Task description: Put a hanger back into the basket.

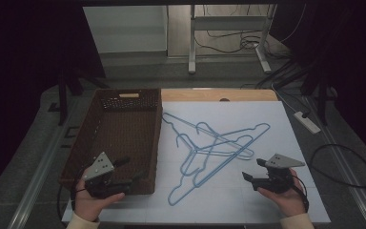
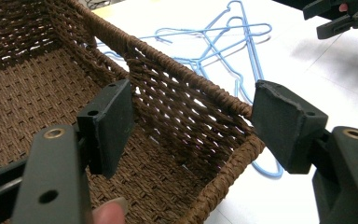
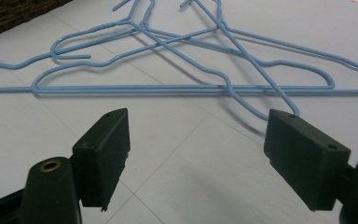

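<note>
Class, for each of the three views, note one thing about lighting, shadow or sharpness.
High view: the white table top is lit, the surroundings fall dark. Left gripper view: light shines through the basket weave, and the blue hangers beyond look soft. Right gripper view: the hangers cast thin shadows, and the near jaws are slightly blurred.

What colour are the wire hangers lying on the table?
Light blue; the hangers show it best in the right gripper view.

No readable text, label, brand, number or sign appears anywhere.
</note>
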### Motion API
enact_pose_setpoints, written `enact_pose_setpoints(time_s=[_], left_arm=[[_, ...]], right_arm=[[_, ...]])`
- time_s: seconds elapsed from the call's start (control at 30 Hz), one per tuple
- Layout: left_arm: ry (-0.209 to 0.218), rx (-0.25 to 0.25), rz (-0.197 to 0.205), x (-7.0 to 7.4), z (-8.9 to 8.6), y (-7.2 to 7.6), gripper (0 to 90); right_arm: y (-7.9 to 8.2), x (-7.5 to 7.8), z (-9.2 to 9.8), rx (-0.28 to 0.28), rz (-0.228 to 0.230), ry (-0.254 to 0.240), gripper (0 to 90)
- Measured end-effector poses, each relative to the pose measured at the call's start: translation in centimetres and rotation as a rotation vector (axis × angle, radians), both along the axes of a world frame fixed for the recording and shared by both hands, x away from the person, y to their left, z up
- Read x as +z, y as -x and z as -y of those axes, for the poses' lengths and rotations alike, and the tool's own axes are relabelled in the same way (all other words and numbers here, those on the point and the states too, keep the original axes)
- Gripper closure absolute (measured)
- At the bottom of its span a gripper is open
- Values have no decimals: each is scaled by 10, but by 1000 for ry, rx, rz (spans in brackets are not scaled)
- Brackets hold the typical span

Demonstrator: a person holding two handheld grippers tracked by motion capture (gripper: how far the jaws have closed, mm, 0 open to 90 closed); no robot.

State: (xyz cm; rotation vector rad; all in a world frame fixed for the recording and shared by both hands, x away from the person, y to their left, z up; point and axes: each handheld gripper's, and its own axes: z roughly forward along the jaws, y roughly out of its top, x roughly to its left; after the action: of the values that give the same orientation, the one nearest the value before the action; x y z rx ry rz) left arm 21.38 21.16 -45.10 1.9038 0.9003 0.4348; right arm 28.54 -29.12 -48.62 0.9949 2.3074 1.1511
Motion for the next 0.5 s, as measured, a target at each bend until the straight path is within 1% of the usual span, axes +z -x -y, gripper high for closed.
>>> enact_pose_setpoints(time_s=[0.5], left_arm=[[-1,7,1,-1,-1,-1,298]], right_arm=[[1,1,0,-2,-2,-10,242]])
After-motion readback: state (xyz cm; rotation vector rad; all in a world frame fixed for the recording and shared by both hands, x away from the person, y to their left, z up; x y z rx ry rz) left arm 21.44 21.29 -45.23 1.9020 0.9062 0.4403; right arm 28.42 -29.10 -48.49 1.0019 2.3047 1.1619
